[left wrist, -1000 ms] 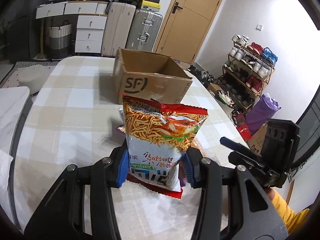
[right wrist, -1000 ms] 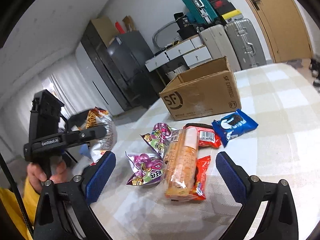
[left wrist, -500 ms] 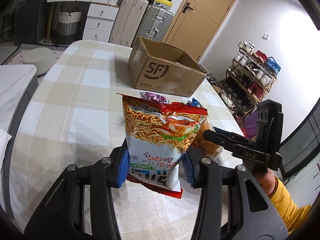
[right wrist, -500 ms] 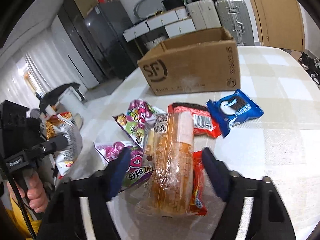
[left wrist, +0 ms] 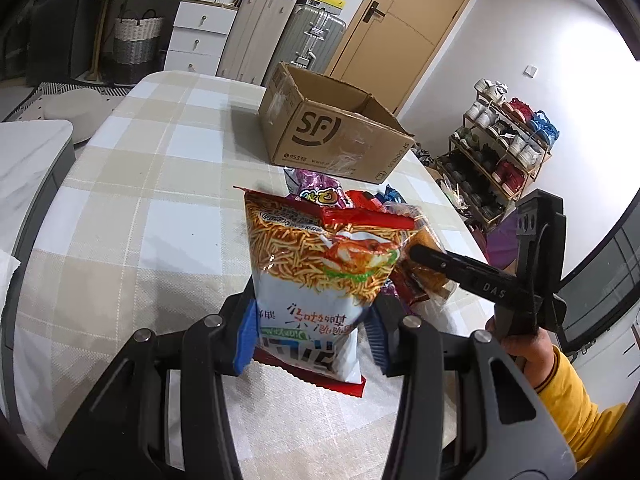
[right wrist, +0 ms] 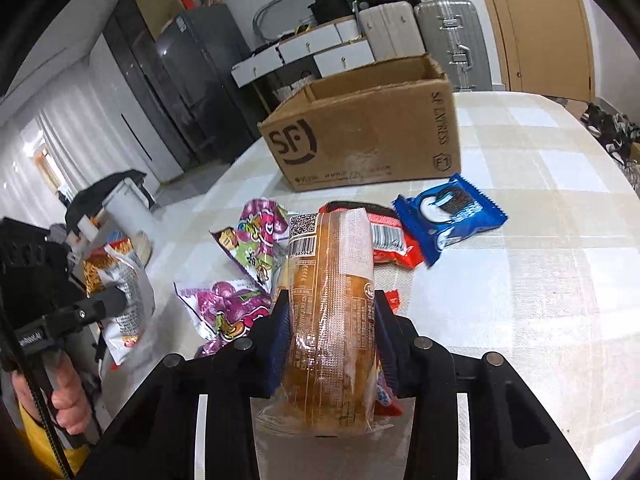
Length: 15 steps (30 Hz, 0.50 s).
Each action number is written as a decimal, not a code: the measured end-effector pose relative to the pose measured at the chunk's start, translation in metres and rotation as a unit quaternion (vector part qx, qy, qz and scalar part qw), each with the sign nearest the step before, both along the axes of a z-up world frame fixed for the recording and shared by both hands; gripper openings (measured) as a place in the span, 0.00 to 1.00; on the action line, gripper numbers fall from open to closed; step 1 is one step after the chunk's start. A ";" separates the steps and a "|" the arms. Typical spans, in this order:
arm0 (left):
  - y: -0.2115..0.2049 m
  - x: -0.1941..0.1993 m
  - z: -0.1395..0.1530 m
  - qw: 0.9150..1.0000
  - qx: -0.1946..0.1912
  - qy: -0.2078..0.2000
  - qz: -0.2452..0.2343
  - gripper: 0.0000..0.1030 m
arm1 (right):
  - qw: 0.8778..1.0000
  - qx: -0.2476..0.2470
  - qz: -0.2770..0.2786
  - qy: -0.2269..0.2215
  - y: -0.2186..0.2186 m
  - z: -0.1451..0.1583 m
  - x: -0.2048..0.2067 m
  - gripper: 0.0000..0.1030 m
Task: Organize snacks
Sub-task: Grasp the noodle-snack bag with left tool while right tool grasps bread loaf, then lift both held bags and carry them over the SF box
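My left gripper point(left wrist: 310, 334) is shut on a noodle-snack bag point(left wrist: 320, 272), held upright above the checked table; the bag also shows in the right wrist view point(right wrist: 118, 280). My right gripper point(right wrist: 330, 340) is shut on a clear-wrapped bread loaf point(right wrist: 330, 312) that lies on the snack pile; the loaf also shows in the left wrist view point(left wrist: 426, 264). An open SF cardboard box point(left wrist: 332, 136) point(right wrist: 368, 132) stands beyond the pile. On the table lie two purple candy bags point(right wrist: 256, 236), a red packet point(right wrist: 390, 240) and a blue cookie pack point(right wrist: 448, 216).
The checked table point(left wrist: 140, 208) runs out to the left and right of the pile. Suitcases and white drawers point(left wrist: 200, 32) stand by the far wall, a shoe rack point(left wrist: 504, 148) to the right. A dark fridge point(right wrist: 192, 76) is behind the box.
My right gripper moved down onto the bread loaf and closed on it. My left gripper kept hold of the noodle-snack bag and shifted its view toward the box.
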<state>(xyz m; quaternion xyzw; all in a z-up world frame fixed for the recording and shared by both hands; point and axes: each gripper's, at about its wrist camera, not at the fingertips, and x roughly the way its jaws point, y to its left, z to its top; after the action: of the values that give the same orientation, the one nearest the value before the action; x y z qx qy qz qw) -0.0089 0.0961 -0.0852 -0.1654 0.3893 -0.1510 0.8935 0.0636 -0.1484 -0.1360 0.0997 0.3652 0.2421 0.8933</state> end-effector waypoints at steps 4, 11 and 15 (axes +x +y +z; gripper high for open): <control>-0.004 -0.002 0.004 1.000 0.004 -0.004 -0.003 0.41 | 1.000 0.019 -0.007 -0.010 -0.010 0.011 -0.005 0.38; -0.015 -0.004 0.013 1.000 0.015 -0.010 -0.012 0.41 | 0.997 0.070 -0.004 -0.013 -0.025 0.021 -0.014 0.38; -0.026 -0.006 0.021 0.999 0.024 -0.014 -0.020 0.41 | 0.994 0.106 0.003 -0.007 -0.034 0.026 -0.018 0.38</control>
<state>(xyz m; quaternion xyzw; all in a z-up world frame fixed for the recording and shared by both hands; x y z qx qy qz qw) -0.0151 0.0700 -0.0646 -0.1339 0.3834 -0.1621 0.8993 0.0456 -0.1825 -0.1098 0.1906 0.3315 0.2829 0.8796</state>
